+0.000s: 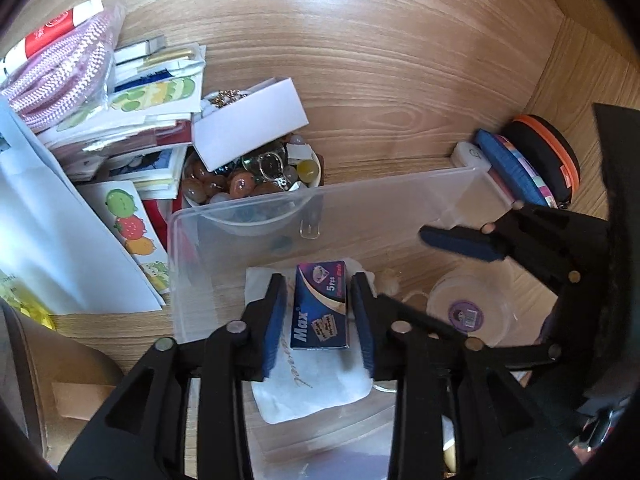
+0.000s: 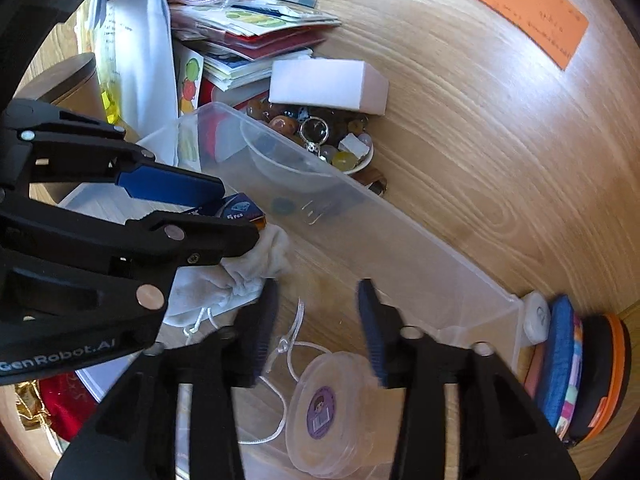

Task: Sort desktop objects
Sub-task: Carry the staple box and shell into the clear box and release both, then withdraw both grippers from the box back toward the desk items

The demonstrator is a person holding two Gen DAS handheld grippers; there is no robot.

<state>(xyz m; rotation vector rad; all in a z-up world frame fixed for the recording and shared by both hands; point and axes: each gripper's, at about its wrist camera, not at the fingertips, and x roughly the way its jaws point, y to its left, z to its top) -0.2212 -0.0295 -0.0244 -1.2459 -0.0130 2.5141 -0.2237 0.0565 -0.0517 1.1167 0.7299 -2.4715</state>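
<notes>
The left gripper (image 1: 320, 312) reached down into the clear plastic box (image 1: 248, 216), its two blue-padded jaws standing on either side of a small blue razor-blade box (image 1: 322, 308); the left pad touched the box's edge while a thin gap showed at the right pad, so whether it was truly clamped could not be told. The blade box was dark blue, printed "Max" and "5 pcs", and lay flat on a white cloth pouch (image 1: 316, 384) on the near-left floor of the plastic box. To the right, the right gripper (image 2: 316, 320) hovered low over the box's middle with its jaws wide apart and holding nothing, above a white drawstring cord (image 2: 288, 344). Just near of it sat a round clear container (image 2: 324, 408) with a purple label. Beyond the far wall of the plastic box stood a bowl of beads (image 1: 248, 184), with a white cardboard box (image 1: 248, 124) resting on it. At the far right, outside the box, a blue pouch (image 2: 558, 360) leaned against a black-and-orange case (image 2: 608, 372).
</notes>
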